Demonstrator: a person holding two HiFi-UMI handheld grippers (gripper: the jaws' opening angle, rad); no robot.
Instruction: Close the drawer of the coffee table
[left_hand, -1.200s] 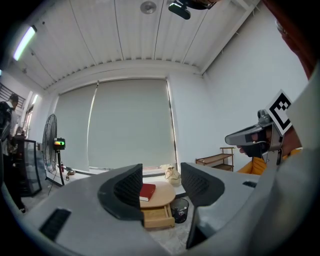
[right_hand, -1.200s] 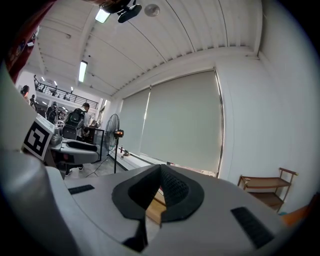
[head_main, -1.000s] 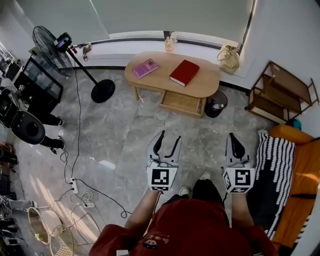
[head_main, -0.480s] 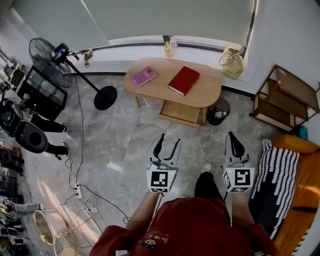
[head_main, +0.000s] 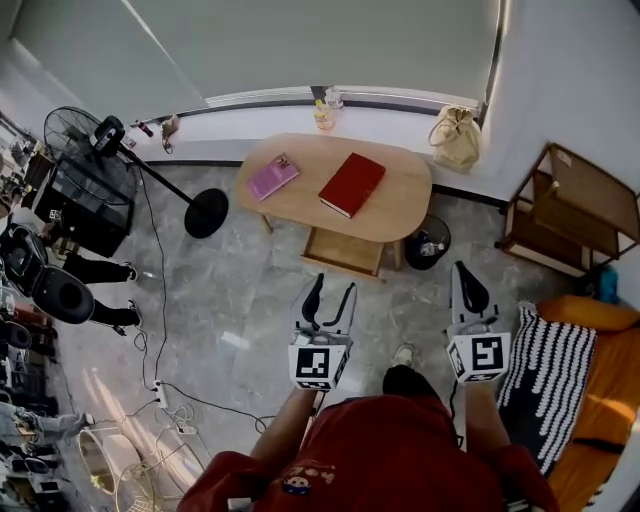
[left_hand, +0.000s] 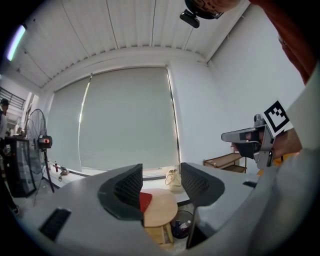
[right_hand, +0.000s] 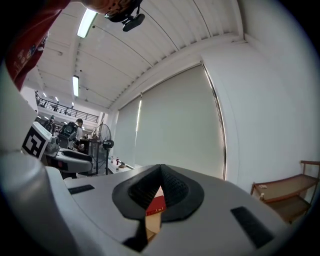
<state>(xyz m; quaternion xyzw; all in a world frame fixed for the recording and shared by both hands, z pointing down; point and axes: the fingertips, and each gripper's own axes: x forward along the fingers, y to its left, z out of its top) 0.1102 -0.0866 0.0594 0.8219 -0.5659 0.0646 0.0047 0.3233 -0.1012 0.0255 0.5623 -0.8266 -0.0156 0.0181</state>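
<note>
So far nothing of the task is done. From the head view, the drawer (head_main: 343, 252) stands pulled out from under the table (head_main: 400, 190). It is well ahead of the left gripper (head_main: 333, 290), whose jaws stand apart with nothing between them, and ahead and to the left of the right gripper (head_main: 467, 275), whose jaws lie together; neither touches it. In the left gripper view, the spread jaws frame the table's end and a red book (left_hand: 145, 201) far beyond them, with only air in the gap. In the right gripper view, the jaws meet at their tips, and a sliver of book and tabletop shows through the slit below, far off. By my judgement everything is left to do: closing the distance, setting a jaw against the drawer front, and pushing it in.
</note>
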